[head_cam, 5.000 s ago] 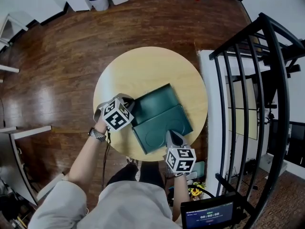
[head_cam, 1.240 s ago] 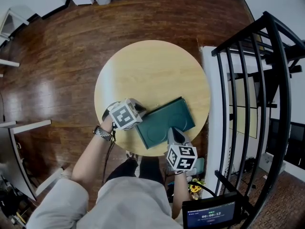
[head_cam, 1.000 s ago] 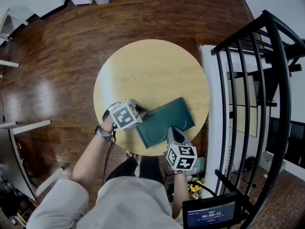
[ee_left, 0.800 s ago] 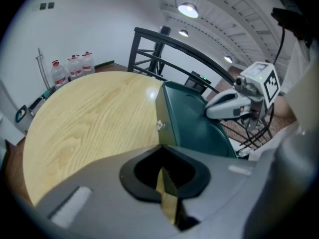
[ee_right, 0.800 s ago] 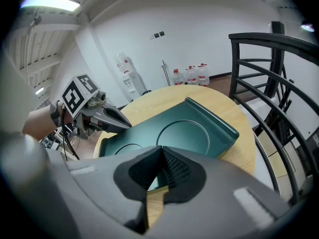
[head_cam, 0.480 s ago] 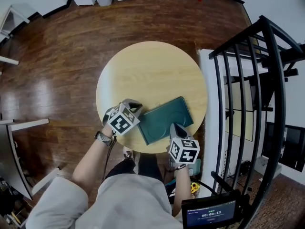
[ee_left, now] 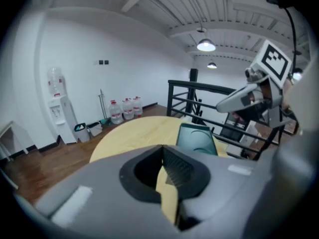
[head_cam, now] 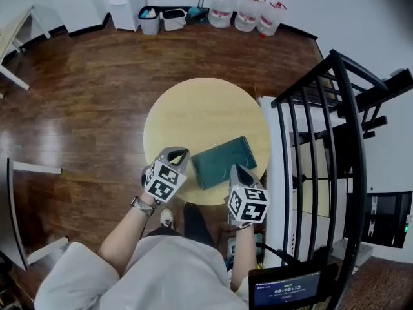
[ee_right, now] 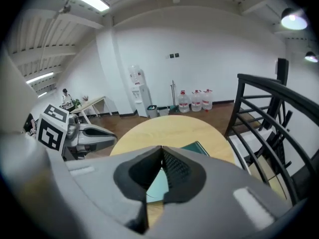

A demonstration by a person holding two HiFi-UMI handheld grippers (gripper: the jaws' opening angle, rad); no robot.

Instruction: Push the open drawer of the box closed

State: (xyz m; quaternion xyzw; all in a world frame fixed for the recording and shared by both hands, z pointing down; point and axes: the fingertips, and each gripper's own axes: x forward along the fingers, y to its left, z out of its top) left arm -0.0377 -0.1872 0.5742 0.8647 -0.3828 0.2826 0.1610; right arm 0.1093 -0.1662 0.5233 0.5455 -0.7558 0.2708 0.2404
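both grippers have pulled back toward the person since approx 1 s ago, and the drawer, open 5 s ago, now sits pushed in. the dark green box [head_cam: 222,161] lies flat on the near-right part of the round wooden table [head_cam: 200,112] and reads as one compact rectangle. left gripper [head_cam: 179,152] hangs just beside the box's left end, jaws pressed together w/ nothing btwn them. right gripper [head_cam: 235,169] is at the box's near edge, jaws likewise closed tight & empty; can't tell if its tip touches the box. black railing [head_cam: 310,141] runs along the table's right side. water bottles [head_cam: 247,11] stand by the far wall.
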